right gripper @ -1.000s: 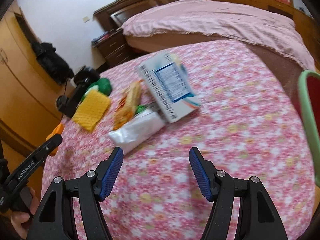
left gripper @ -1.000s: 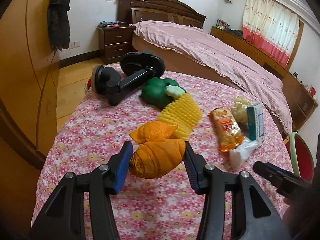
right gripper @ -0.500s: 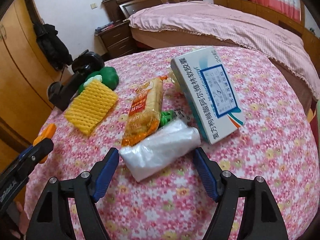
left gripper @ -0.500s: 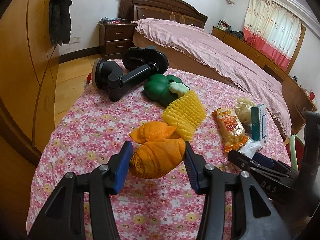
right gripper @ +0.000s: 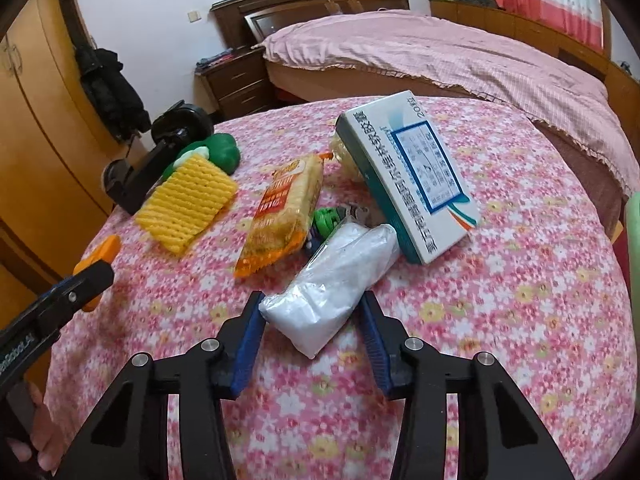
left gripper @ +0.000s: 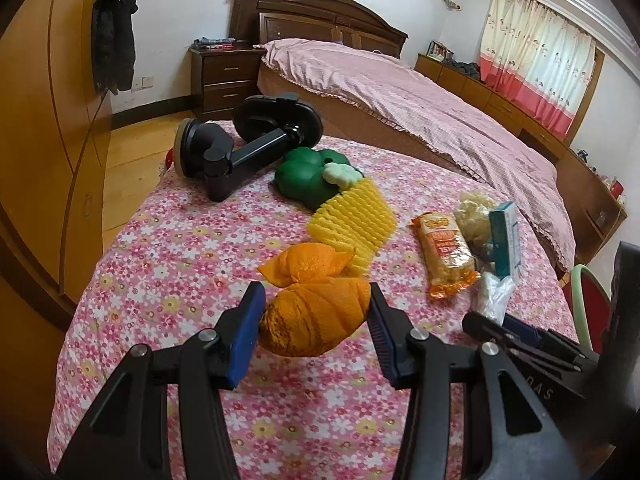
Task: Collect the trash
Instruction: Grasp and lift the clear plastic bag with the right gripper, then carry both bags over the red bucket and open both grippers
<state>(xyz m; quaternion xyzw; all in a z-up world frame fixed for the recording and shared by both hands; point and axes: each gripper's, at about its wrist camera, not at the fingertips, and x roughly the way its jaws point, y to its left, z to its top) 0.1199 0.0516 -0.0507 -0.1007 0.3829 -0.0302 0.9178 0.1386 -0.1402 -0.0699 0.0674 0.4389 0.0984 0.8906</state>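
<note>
Left gripper (left gripper: 316, 316) is clamping an orange mesh bundle (left gripper: 316, 324) between both blue pads, jaws about half open around it, bundle lifted just above the floral tablecloth (left gripper: 160, 264). Its knotted upper lobe is sticking out forward past the fingertips.

Right gripper (right gripper: 310, 316) has just been closing; its pads are now sitting against both sides of a white plastic bag (right gripper: 334, 280) that is lying on the tablecloth. Near end of the bag is between the fingers, far end is pointing toward the box. Whether the pads are really squeezing it yet I cannot tell for sure, but they are touching it.

Just beyond the bag: an orange snack packet (right gripper: 284, 216) lying flat, red Chinese writing on it too blurred to read. A small green wrapper (right gripper: 326, 218) is peeking out between packet and bag. To the right a white and teal medicine box (right gripper: 404, 176) is lying tilted, leaning on a pale crumpled wad (right gripper: 340, 152). Big Chinese characters are running along its side, "20" at the far corner, and a blue-framed label of small unreadable print is on its face.

Further left: yellow foam net sleeve (right gripper: 186, 202), green toy vegetable (right gripper: 222, 152) touching it, then a black suction-cup mount (right gripper: 156, 160) at the table edge.

In the right view, the left gripper's arm is showing white lettering, roughly "GenRobot.AI", cut off. In the left view, the right gripper's side is reading "DAS", also partial.
</note>
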